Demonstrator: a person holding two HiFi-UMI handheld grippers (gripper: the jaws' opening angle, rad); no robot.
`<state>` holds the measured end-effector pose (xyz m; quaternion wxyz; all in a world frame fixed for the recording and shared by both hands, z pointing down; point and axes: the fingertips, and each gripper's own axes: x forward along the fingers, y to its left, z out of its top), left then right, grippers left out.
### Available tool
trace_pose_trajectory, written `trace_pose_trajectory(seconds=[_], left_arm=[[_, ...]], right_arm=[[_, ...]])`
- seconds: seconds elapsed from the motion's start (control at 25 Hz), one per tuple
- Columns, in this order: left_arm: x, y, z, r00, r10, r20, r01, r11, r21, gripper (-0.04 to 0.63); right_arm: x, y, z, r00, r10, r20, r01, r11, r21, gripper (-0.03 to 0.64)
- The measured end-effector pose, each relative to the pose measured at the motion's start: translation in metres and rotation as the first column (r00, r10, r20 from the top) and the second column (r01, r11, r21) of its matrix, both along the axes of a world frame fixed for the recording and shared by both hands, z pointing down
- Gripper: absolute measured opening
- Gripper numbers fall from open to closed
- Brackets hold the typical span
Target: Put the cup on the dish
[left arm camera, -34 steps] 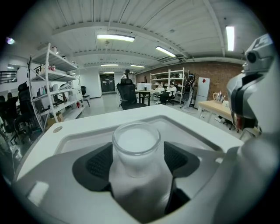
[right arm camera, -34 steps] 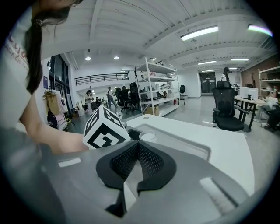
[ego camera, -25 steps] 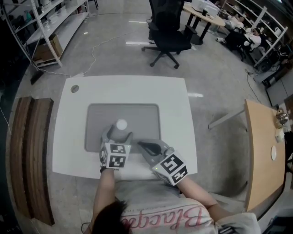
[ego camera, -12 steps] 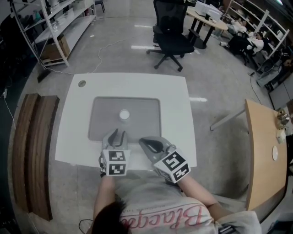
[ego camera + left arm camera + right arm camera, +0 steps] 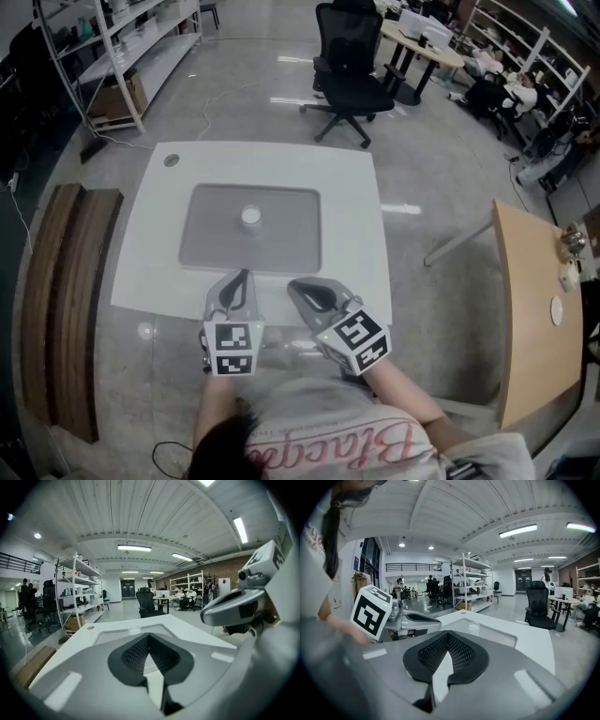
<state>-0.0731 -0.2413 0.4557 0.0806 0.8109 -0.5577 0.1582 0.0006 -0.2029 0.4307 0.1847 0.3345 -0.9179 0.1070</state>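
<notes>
Head view shows the cup (image 5: 250,217) on the mat (image 5: 281,246). Gripper views show left tongs (image 5: 149,634) and right tongs (image 5: 448,633) clenched, empty.

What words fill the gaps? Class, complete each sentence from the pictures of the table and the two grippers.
1. The cup stands on a mat whose colour is ____.
2. The jaws of the left gripper are ____, with nothing between them.
3. Between the closed jaws of the right gripper there is ____.
4. Beyond the table stands a black office ____.

Missing words: grey; shut; nothing; chair.
</notes>
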Motion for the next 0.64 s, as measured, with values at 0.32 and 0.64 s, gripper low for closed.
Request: trace_pose_trajectory(seconds=[0.32,0.64], left_arm=[[0.004,0.046,-0.018,1.0,-0.017,0.009,0.017,0.999,0.027,-0.002],[0.012,0.095,-0.032,1.0,-0.007,0.002,0.007,0.999,0.044,-0.002]], right_arm=[[0.007,0.038,-0.009,0.999,-0.002,0.032,0.001,1.0,0.028,0.002],[0.011,0.078,-0.021,0.998,0.01,0.061,-0.013,0.999,0.049,0.001]])
